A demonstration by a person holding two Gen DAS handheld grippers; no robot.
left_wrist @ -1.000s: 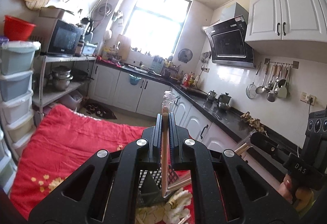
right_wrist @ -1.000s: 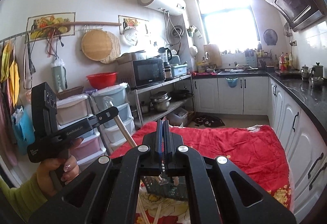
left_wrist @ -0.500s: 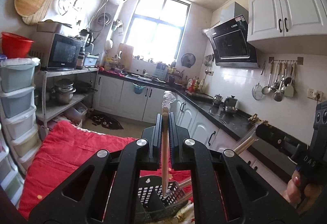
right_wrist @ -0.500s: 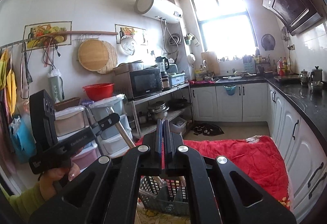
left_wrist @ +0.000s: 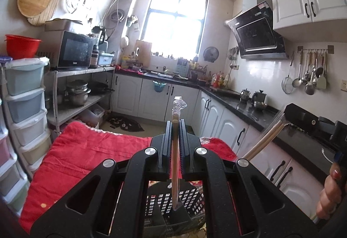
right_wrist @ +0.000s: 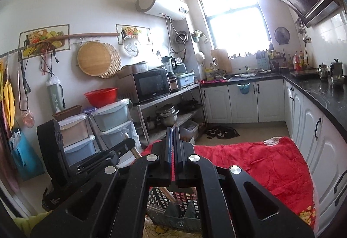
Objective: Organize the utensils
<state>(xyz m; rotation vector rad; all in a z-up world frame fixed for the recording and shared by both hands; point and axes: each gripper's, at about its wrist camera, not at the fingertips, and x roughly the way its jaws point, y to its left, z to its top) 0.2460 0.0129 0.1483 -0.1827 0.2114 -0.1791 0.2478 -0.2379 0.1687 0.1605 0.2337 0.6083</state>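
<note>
Both grippers, the left gripper (left_wrist: 175, 129) and right gripper (left_wrist: 282, 120), are clamped on plastic-wrapped wooden chopsticks (left_wrist: 174, 164) that could snag the black perforated plastic basket (left_wrist: 173, 203) and miss its compartments.

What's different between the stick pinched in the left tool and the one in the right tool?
The left chopsticks, held by the left gripper, stand almost upright, lower tip toward the black basket. The right chopsticks, held by the right gripper, slant steeply. The left chopsticks look reddish-brown, the right chopsticks paler tan. Both wear clear wrap and sit clamped in shut jaws.
</note>
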